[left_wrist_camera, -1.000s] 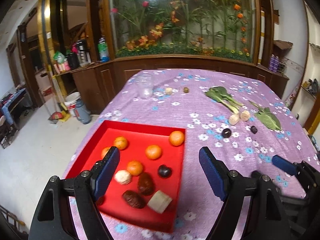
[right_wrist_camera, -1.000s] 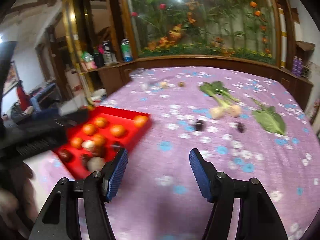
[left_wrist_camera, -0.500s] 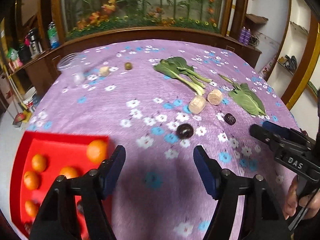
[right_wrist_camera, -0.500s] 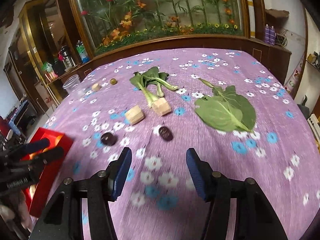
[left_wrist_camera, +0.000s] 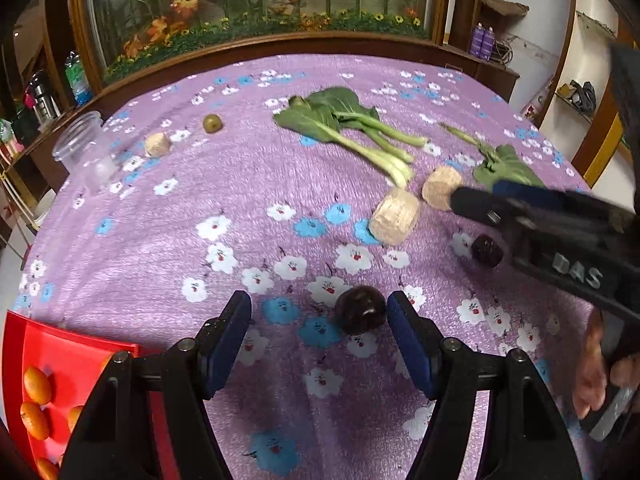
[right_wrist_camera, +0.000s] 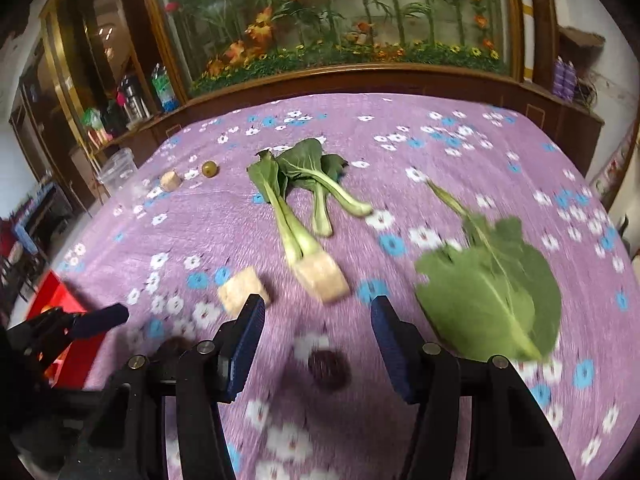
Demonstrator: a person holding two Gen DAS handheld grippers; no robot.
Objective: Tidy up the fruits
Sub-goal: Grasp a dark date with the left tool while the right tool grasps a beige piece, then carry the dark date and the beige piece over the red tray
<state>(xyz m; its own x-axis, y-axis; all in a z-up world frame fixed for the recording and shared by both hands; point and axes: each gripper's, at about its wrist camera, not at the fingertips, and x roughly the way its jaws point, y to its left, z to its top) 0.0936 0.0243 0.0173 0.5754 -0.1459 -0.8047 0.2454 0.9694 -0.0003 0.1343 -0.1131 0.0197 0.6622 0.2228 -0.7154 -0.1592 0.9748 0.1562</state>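
**Both grippers closing in on dark fruits on the purple desk**

The desk (left_wrist_camera: 240, 184), covered in a purple cloth with white and blue flowers, stands before a wood-framed glass case of artificial flowers (right_wrist_camera: 340, 20); shelves with bottles line the left wall. The red tray (left_wrist_camera: 60, 356), central in the left view a second ago, now sits at the lower-left corner, with only a few oranges (left_wrist_camera: 37, 385) showing. A large green leaf (right_wrist_camera: 496, 292) lies with its stalk pointing away toward the far edge. The bok choy (left_wrist_camera: 352, 128) lies with its long axis diagonal, leaves far-left, cut stems near-right. Two pale cut chunks (left_wrist_camera: 395, 216) lie by the stems. A clear jar (left_wrist_camera: 86, 148) stands at the far left, with a small green fruit (left_wrist_camera: 211, 123) farther in.

Left gripper (left_wrist_camera: 318, 326): jaws wide apart, holding nothing; a dark round fruit (left_wrist_camera: 360, 314) lies on the cloth between them, close to the right-hand finger. It was farther ahead half a second ago.

Right gripper (right_wrist_camera: 318, 328): jaws wide apart and empty; a second dark fruit (right_wrist_camera: 329, 370), blurred, lies between them on the cloth.
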